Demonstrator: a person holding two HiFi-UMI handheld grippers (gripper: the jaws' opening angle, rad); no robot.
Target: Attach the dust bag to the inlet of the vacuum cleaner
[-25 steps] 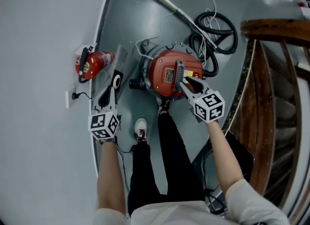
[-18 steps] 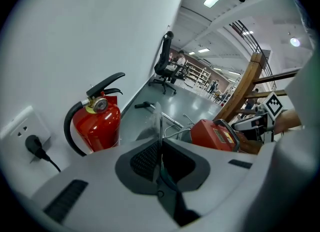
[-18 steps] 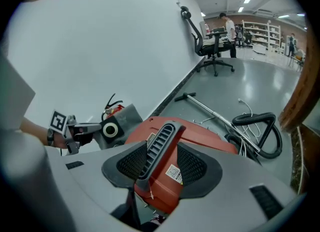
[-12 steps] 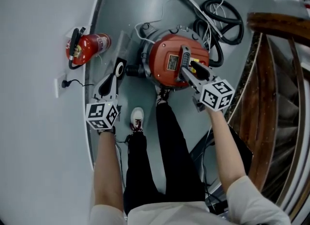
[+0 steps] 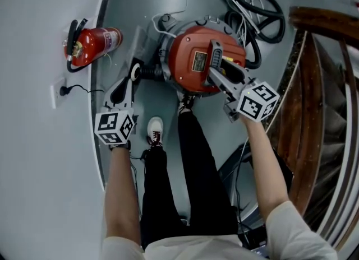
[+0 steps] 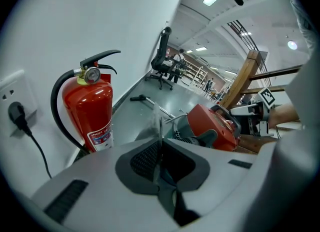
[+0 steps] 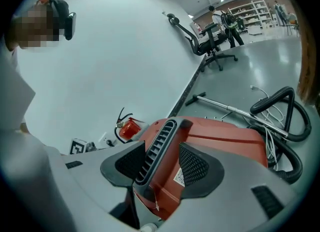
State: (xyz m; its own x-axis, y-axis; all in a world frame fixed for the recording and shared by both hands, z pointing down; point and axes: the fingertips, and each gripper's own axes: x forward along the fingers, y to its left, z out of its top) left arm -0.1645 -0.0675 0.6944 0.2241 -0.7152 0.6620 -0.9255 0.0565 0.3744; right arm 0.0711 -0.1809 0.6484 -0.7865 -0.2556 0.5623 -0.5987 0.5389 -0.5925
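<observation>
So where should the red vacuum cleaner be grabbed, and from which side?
By the dark ribbed handle across the red top of the vacuum cleaner, from above, with the jaws across its narrow width: it is raised and slim. The right hand-held gripper, whose jaws have just been opening, straddles it without pressing.

- The head view looks steeply down from above the person onto the floor (image 5: 140, 1). The red vacuum cleaner (image 5: 193, 65) sits toward 12 o'clock and the fire extinguisher (image 5: 92, 45) toward 10 o'clock.
- The left gripper view sits low and faces along the wall. The extinguisher is close at 9 o'clock and the vacuum cleaner lies farther off at 3 o'clock.
- The right gripper view looks from right above the vacuum cleaner's handle (image 7: 157, 146) toward the wall, with the extinguisher small at 9 o'clock.
- All three views share the vacuum cleaner and the extinguisher.
</observation>
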